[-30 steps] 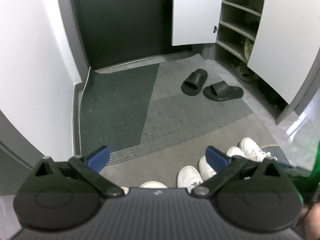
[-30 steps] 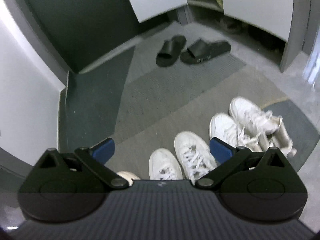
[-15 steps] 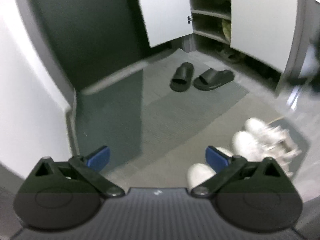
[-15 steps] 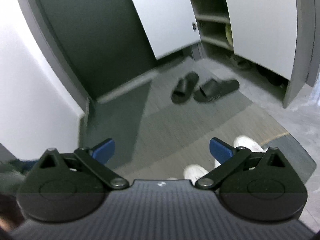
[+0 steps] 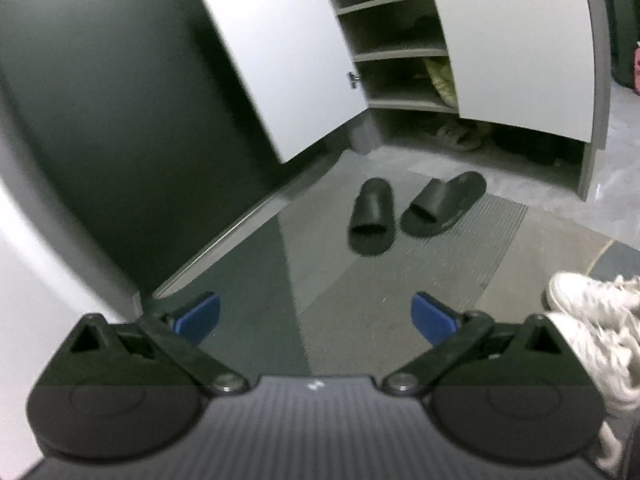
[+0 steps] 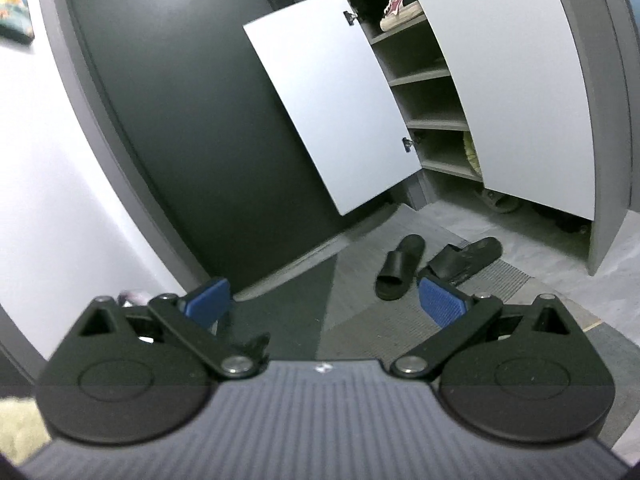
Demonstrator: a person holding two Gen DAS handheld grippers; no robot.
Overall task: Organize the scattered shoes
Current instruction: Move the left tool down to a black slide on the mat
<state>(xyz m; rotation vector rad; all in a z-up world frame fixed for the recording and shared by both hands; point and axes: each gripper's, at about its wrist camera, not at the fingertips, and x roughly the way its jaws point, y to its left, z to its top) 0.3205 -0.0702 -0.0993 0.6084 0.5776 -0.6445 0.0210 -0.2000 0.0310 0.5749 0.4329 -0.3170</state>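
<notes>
Two black slides (image 5: 412, 212) lie side by side on the grey mat, a good way beyond my left gripper (image 5: 316, 318), which stands open with nothing between its blue pads. White sneakers (image 5: 592, 320) lie at the right edge of the left wrist view. In the right wrist view the same black slides (image 6: 432, 264) lie past my right gripper (image 6: 324, 304), also open and empty. An open shoe cabinet (image 6: 424, 92) with grey shelves stands behind them, a pink-and-white sneaker (image 6: 400, 8) on an upper shelf.
The cabinet's white doors (image 6: 336, 112) swing out over the floor. A dark entrance door (image 5: 120, 100) fills the left. Beige sandals (image 5: 460, 136) sit under the lowest shelf, and a yellowish item (image 5: 440, 80) lies on a shelf. A grey mat (image 5: 420, 280) covers the floor.
Both grippers have tilted up and swung toward the cabinet. The white sneakers slid out of the right wrist view and to the right edge of the left one. Both stayed open.
</notes>
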